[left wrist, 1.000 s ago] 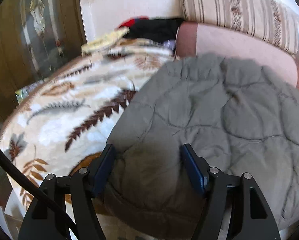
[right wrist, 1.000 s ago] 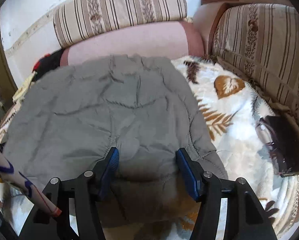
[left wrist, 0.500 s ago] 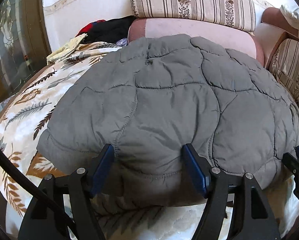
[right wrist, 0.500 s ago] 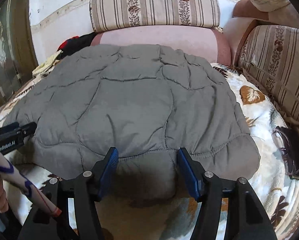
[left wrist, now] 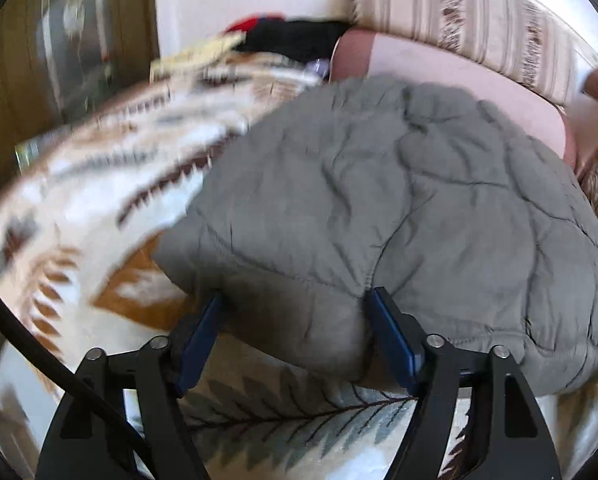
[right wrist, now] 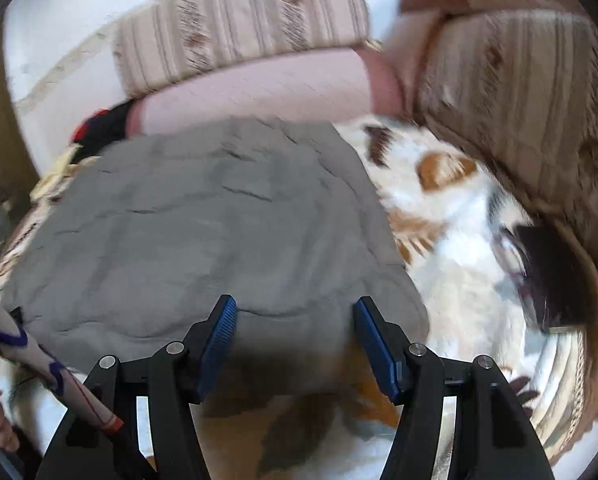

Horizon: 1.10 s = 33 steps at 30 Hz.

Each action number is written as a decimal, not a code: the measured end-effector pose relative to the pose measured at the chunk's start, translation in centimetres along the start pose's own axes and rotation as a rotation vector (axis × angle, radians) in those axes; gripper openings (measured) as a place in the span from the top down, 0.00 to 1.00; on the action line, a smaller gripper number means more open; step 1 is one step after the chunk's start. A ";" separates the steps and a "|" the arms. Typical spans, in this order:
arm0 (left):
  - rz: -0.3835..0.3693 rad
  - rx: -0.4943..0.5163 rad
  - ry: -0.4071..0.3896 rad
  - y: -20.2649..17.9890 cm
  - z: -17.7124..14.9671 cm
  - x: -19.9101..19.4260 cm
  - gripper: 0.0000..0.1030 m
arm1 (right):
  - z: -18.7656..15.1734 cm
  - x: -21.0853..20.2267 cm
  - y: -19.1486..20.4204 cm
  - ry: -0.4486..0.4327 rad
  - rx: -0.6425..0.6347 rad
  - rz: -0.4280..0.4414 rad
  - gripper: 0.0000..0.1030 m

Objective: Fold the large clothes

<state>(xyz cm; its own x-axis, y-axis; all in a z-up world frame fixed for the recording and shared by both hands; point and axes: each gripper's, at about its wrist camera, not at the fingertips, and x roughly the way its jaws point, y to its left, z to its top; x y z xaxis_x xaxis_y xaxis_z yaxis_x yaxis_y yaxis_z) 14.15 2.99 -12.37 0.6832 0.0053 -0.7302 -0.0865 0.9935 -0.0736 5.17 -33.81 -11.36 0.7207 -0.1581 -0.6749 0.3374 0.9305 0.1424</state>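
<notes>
Jacket point(left wrist: 399, 208), grey and quilted, lies on the patterned blanket point(left wrist: 99, 200) of the sofa. Both the left gripper point(left wrist: 295, 332) and right gripper point(right wrist: 293, 340) have wide fingers around its near hem, holding nothing. Thick padding could slip out when pinched.

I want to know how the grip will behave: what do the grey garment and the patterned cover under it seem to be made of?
The grey garment looks like a padded, quilted matte woven shell, probably synthetic: stitched seams divide it into puffy panels. The patterned cover looks like soft plush or fleece with a printed leaf design; motion blur leaves its pile uncertain.
</notes>
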 end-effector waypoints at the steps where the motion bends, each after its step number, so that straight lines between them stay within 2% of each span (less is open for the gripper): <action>1: 0.000 -0.006 0.003 0.1 0.0 0.1 0.26 | -0.1 0.5 -0.1 0.016 -0.002 0.004 0.35; 3: 0.013 0.000 -0.025 -0.2 0.0 -0.3 0.26 | -0.1 0.7 0.2 0.011 -0.020 -0.012 0.34; 6: 0.030 0.027 -0.107 -1.0 -0.3 -2.1 0.26 | 0.1 -1.6 1.2 -0.089 -0.040 -0.010 0.33; 8: 0.009 0.056 -0.179 -2.0 -0.4 -3.4 0.26 | 0.1 -3.3 2.7 -0.175 -0.082 0.031 0.33; 10: -0.023 0.122 -0.196 -3.8 -0.7 -3.6 0.26 | 0.0 -3.6 4.2 -0.193 -0.122 0.074 0.33; 12: -0.041 0.168 -0.167 -5.1 -1.1 -2.8 0.26 | -0.4 -2.4 5.9 -0.142 -0.164 0.104 0.33; 16: -0.029 0.206 -0.121 -6.0 -1.6 -1.0 0.23 | -1.5 0.6 7.7 -0.023 -0.229 0.097 0.29; 20: -0.020 0.218 -0.135 -6.1 -1.9 -1.0 0.22 | -2.2 0.8 7.9 -0.044 -0.264 0.079 0.28; 25: -0.013 0.237 -0.144 -6.1 -2.0 -1.0 0.22 | -2.2 -0.8 7.2 -0.079 -0.230 0.098 0.28; 29: -0.003 0.251 -0.151 -6.3 -2.3 -1.1 0.22 | -1.3 -2.0 5.4 -0.145 -0.162 0.026 0.28; 31: 0.000 0.254 -0.154 -6.3 -2.4 -1.1 0.22 | -1.0 -1.4 3.8 -0.114 -0.092 -0.033 0.28; 33: 0.000 0.255 -0.153 -6.3 -2.4 -1.0 0.22 | -1.0 -0.3 2.8 -0.053 -0.044 -0.025 0.28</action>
<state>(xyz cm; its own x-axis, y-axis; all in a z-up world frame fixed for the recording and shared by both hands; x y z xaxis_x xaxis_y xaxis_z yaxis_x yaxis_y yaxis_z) 12.28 -3.58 -12.75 0.7863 0.0036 -0.6178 0.0847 0.9899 0.1136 5.31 -30.82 -11.47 0.7440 -0.1974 -0.6383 0.3292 0.9396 0.0932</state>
